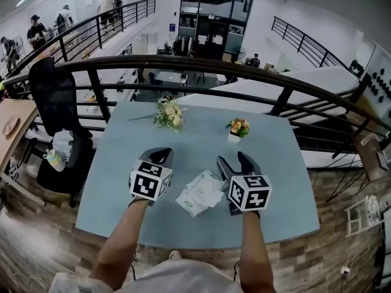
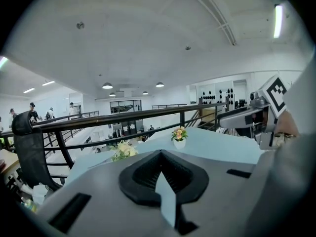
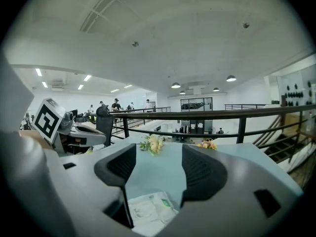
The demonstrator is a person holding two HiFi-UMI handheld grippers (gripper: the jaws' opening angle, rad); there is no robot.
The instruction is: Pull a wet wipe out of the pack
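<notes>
**Head view:** The wet wipe pack (image 1: 200, 193) lies flat on the pale blue counter (image 1: 195, 142) between the 2 grippers. It is at 4 o'clock from the left gripper (image 1: 162, 155) and at 8 o'clock from the right gripper (image 1: 233, 160). It looks like a soft, crinkled film pouch, light enough to slide or lift when a wipe is tugged. So 1 gripper probably has to pin it while the other pinches the wipe at the top opening, which I cannot make out here. Open counter runs toward 12 o'clock up to a flower bunch (image 1: 169, 113) and a small flower pot (image 1: 237, 129), both well apart from the pack. The counter's edge at 6 o'clock is nearer.

**Left gripper view:** The jaws are pressed together at their tips with nothing between them, and only counter lies beyond.

**Right gripper view:** The jaws stand spread and empty. The pack (image 3: 148, 210) sits low at 6 o'clock, untouched.
</notes>
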